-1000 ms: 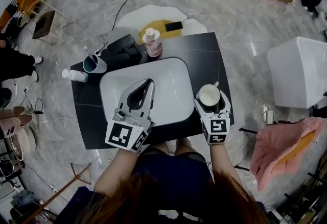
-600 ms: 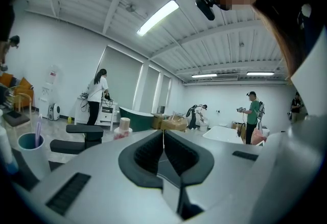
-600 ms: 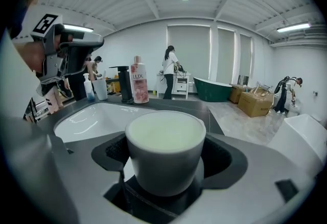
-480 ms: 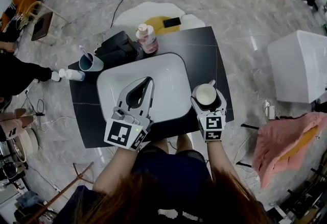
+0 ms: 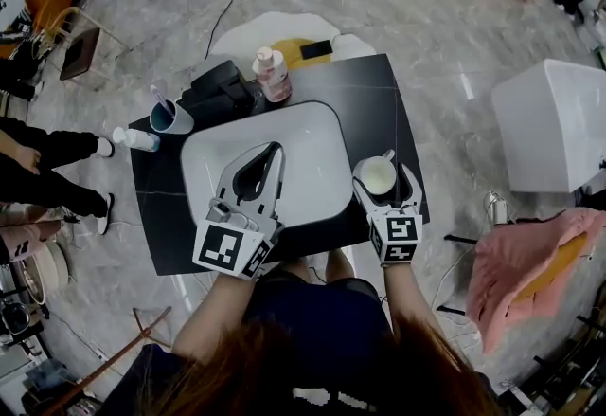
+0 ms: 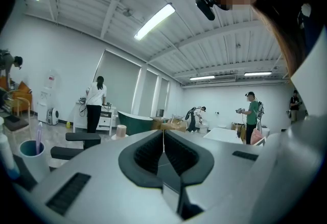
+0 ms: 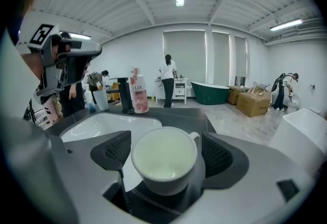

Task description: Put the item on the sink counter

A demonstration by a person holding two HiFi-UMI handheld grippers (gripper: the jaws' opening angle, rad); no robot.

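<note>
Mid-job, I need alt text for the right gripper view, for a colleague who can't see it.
A white mug sits between the right gripper's jaws, which stand apart with a gap on each side. Behind it lie a white sink basin in a dark counter and a pink bottle.

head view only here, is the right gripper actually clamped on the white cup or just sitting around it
Observer: Just around it. In the right gripper view, the right gripper has its jaws apart, with a thin gap showing on each side of the white cup.
Operator: ok and the left one, anything in it
Observer: Nothing. The left gripper view shows the left gripper with its jaws shut together and nothing between them.
</note>
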